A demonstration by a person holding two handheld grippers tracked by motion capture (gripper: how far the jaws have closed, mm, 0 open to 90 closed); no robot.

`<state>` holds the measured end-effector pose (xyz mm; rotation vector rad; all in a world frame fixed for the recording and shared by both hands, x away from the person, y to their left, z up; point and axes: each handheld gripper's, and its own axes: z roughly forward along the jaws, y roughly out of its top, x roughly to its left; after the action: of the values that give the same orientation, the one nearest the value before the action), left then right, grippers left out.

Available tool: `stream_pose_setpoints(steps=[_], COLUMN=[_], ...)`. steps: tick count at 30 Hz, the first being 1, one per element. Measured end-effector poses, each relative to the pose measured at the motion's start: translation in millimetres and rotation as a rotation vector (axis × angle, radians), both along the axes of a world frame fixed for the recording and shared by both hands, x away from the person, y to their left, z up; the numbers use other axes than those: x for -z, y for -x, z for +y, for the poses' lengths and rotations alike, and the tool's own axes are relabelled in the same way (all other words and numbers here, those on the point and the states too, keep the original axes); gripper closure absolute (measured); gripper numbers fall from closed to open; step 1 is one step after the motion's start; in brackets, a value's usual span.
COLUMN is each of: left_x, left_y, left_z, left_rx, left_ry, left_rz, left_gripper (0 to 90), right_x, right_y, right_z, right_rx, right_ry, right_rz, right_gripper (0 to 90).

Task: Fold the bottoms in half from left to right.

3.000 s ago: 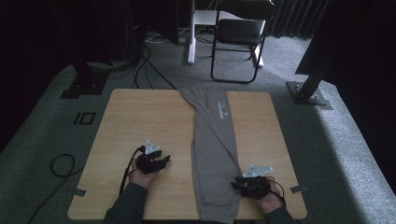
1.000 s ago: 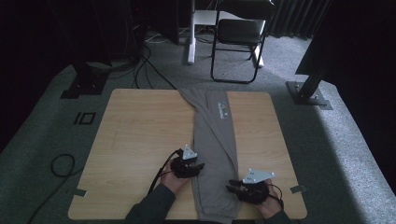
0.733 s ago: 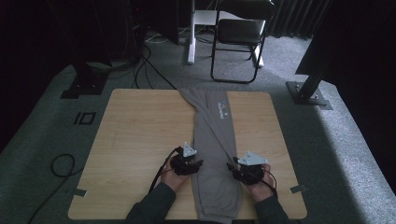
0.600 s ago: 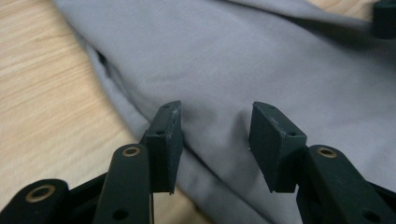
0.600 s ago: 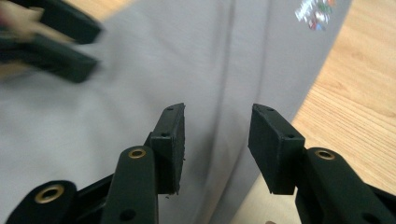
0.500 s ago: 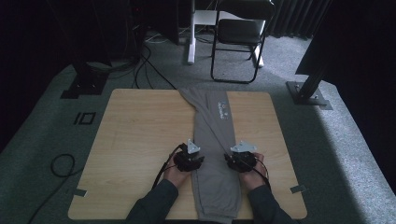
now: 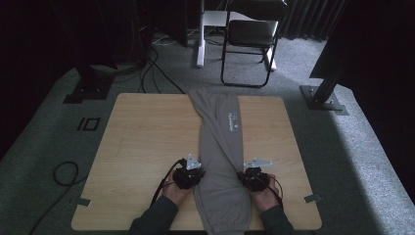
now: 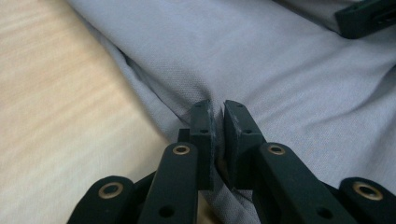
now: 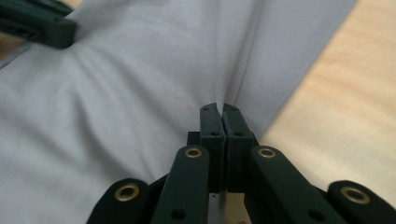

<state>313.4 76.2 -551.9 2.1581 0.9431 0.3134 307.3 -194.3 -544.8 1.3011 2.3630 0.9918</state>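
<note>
Grey trousers [image 7: 218, 147] lie folded lengthwise down the middle of the wooden table [image 7: 147, 132]. My left gripper [image 7: 198, 175] sits at their left edge near the lower leg. In the left gripper view its jaws [image 8: 218, 109] have just been closing and pinch a fold of the trousers [image 8: 289, 70]. My right gripper [image 7: 244, 177] is at the opposite edge. Its jaws [image 9: 218, 112] have just closed tight on a ridge of the trousers [image 9: 116, 93]. Each gripper view shows the other gripper's tip across the cloth: the right gripper [image 8: 369, 16] and the left gripper [image 9: 37, 23].
A folding chair [image 7: 252, 34] and a white post stand on the carpet beyond the table. A metal stand base [image 7: 323, 98] is at the right and cables [image 7: 63, 171] lie on the floor at the left. Bare wood [image 8: 56, 93] flanks the trousers.
Both hands came in from the sides to the trouser edges. The right gripper slid nearer the front edge in the last half second. Both pairs of jaws closed on cloth.
</note>
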Motion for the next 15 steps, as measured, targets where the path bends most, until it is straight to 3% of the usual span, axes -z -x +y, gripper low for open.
stream_pose_setpoints(steps=[5, 6, 8, 10, 11, 12, 13, 15], left_x=[0.6, 0.9, 0.5, -0.1, -0.1, -3.0, -5.1, -8.6], left_y=[25.4, 29.8, 34.7, 33.8, 33.8, 29.9, 27.1, 18.7], left_z=[11.5, 12.5, 13.5, 13.0, 13.0, 13.0, 12.4, 9.0], left_rx=[0.018, 0.019, 0.039, 0.046, 0.046, 0.047, 0.046, 0.038], left_ry=[0.007, 0.010, 0.016, 0.036, 0.036, 0.086, 0.107, 0.114], left_rz=[0.003, 0.004, 0.011, 0.019, 0.019, 0.009, -0.001, -0.009], left_gripper=[83.0, 82.6, 78.2, 69.8, 69.0, 68.4, 67.4, 66.3], right_x=[0.6, 0.3, -1.3, -4.9, -7.4, -10.0, -13.0, -17.7], right_y=[24.9, 28.0, 30.0, 25.1, 20.2, 13.9, 6.7, -9.0], right_z=[2.4, 2.8, 4.0, 7.7, 10.9, 15.0, 20.5, 33.5], right_rx=[-0.057, -0.067, -0.083, -0.073, -0.067, -0.070, -0.072, -0.075], right_ry=[-0.024, -0.031, -0.044, -0.021, -0.015, -0.016, -0.010, 0.022], right_rz=[0.036, 0.044, 0.051, 0.016, 0.002, -0.008, -0.016, -0.061], right_gripper=[88.5, 86.6, 74.4, 63.3, 59.9, 56.5, 53.8, 51.1])
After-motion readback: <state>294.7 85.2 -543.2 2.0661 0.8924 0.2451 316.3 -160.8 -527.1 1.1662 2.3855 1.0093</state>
